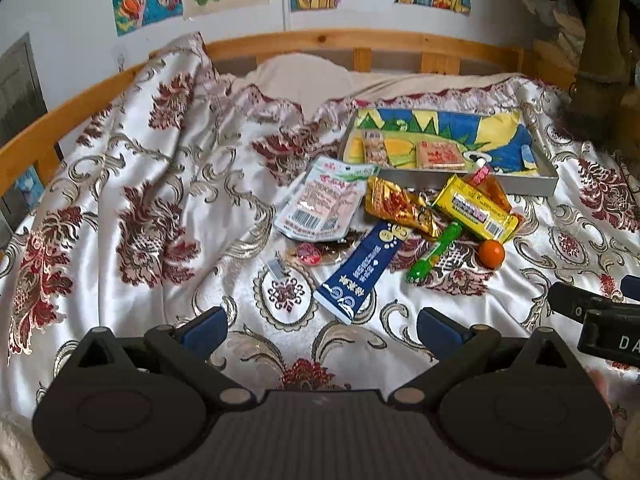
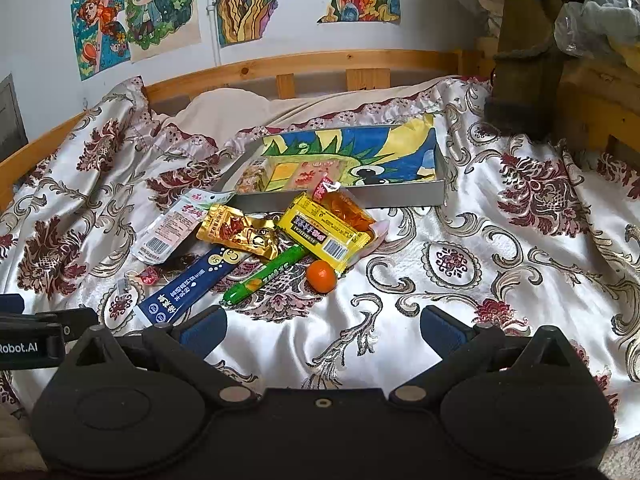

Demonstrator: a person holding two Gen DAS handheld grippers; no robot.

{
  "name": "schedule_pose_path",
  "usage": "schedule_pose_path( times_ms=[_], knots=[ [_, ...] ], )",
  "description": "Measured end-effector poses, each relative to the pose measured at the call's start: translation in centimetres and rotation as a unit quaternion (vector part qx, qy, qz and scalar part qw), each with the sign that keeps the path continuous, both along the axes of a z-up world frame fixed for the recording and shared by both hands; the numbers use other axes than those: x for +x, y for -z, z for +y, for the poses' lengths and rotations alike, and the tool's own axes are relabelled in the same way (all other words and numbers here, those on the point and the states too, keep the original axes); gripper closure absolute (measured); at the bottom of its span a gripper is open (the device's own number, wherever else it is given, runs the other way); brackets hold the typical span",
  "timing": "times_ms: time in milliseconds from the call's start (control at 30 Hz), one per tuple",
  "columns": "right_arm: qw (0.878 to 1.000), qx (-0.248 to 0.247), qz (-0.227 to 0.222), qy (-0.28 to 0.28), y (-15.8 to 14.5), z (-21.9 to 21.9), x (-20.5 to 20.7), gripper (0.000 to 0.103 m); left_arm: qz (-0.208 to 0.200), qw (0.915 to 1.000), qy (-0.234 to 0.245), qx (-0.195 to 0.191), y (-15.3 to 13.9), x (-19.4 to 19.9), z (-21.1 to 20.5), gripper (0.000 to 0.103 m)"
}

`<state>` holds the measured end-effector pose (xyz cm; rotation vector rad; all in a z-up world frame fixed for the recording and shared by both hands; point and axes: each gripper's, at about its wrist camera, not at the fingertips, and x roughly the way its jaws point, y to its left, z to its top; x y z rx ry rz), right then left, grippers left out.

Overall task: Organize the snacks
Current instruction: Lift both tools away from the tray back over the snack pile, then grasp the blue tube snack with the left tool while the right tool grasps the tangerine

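Note:
A heap of snacks lies on the patterned bedspread in front of a shallow grey tray (image 1: pixel 516 186) (image 2: pixel 400 194) with a colourful lining. In the heap are a white pouch (image 1: pixel 320 204) (image 2: pixel 168 230), a gold packet (image 1: pixel 400 206) (image 2: pixel 238 232), a yellow bar (image 1: pixel 474 208) (image 2: pixel 324 230), a blue sachet (image 1: pixel 362 274) (image 2: pixel 192 286), a green stick (image 1: pixel 434 252) (image 2: pixel 266 276) and a small orange fruit (image 1: pixel 492 254) (image 2: pixel 321 276). Two packets lie inside the tray. My left gripper (image 1: pixel 322 330) and right gripper (image 2: pixel 322 330) hover open near the heap, holding nothing.
A wooden bed rail (image 1: pixel 320 40) (image 2: pixel 320 62) runs behind the tray, with posters on the wall above. A pillow (image 1: pixel 304 78) lies at the back. A wooden post (image 2: pixel 524 40) stands at the right. Bare bedspread (image 2: pixel 500 248) spreads right of the heap.

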<state>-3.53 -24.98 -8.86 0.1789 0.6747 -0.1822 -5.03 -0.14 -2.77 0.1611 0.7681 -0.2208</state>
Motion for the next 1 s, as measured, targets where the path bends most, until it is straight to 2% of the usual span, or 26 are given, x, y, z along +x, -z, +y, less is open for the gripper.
schedule_pose_path(
  times_ms=[133,400,533,667,900,1000],
  knots=[
    [1.000,0.002,0.006,-0.002,0.1,0.0,0.3,0.001,0.015,0.9999,0.002,0.006,0.5,0.6,0.1,0.000],
    [1.000,0.011,0.019,-0.015,0.4,0.0,1.1,0.001,0.045,0.9979,0.038,0.026,1.0,2.2,-0.3,0.000],
    [0.998,0.026,-0.004,-0.053,0.1,0.3,1.5,0.001,0.060,0.9962,0.051,0.037,1.4,3.9,-0.4,0.000],
    [0.996,0.020,-0.016,-0.081,-0.1,0.8,2.3,0.001,0.057,0.9959,0.064,0.029,2.0,5.6,-0.5,0.000],
    [0.995,0.056,0.007,-0.081,0.9,-0.8,5.3,0.001,0.065,0.9930,0.090,0.039,3.9,8.6,-2.0,0.000],
    [0.994,0.046,0.025,-0.094,1.7,-1.3,7.1,0.001,0.070,0.9899,0.112,0.052,4.9,9.8,-2.9,0.000]
  ],
)
